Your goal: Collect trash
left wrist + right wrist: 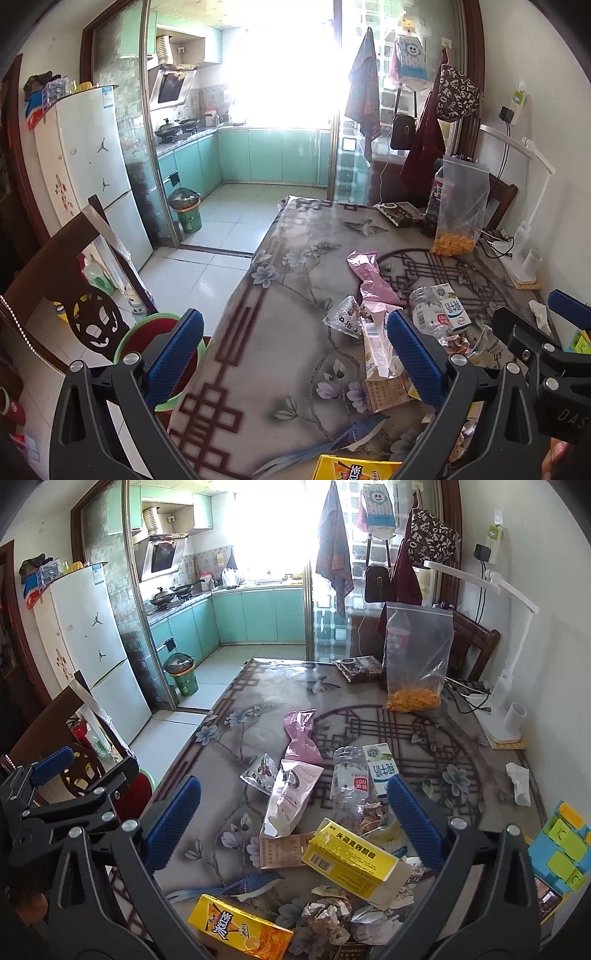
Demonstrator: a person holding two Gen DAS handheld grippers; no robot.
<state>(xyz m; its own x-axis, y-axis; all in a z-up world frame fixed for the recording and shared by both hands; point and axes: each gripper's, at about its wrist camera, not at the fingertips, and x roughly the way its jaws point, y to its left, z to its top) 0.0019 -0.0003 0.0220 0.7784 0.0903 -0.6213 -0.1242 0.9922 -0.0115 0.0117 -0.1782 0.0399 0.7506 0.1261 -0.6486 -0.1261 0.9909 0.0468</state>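
Observation:
Trash lies heaped on the flowered table [229,746]: a pink wrapper [301,734], a white-pink pouch [290,797], a crushed clear bottle [351,779], a milk carton [382,770], a yellow box [351,860], an orange drink carton [240,926] and crumpled paper [328,912]. My right gripper [293,819] hangs open above the heap, with the yellow box between its blue pads but untouched. My left gripper [295,358] is open and empty over the table's left side, with the pouch [375,347] and bottle [424,314] by its right finger. Each gripper shows in the other's view: the right gripper [543,314] and the left gripper [85,771].
A green and red basin [159,332] sits low beside the table's left edge, next to a dark wooden chair [74,277]. A zip bag with orange snacks [417,657], a white desk lamp [506,686] and cables stand at the far right. A lined bin [186,210] stands on the kitchen floor.

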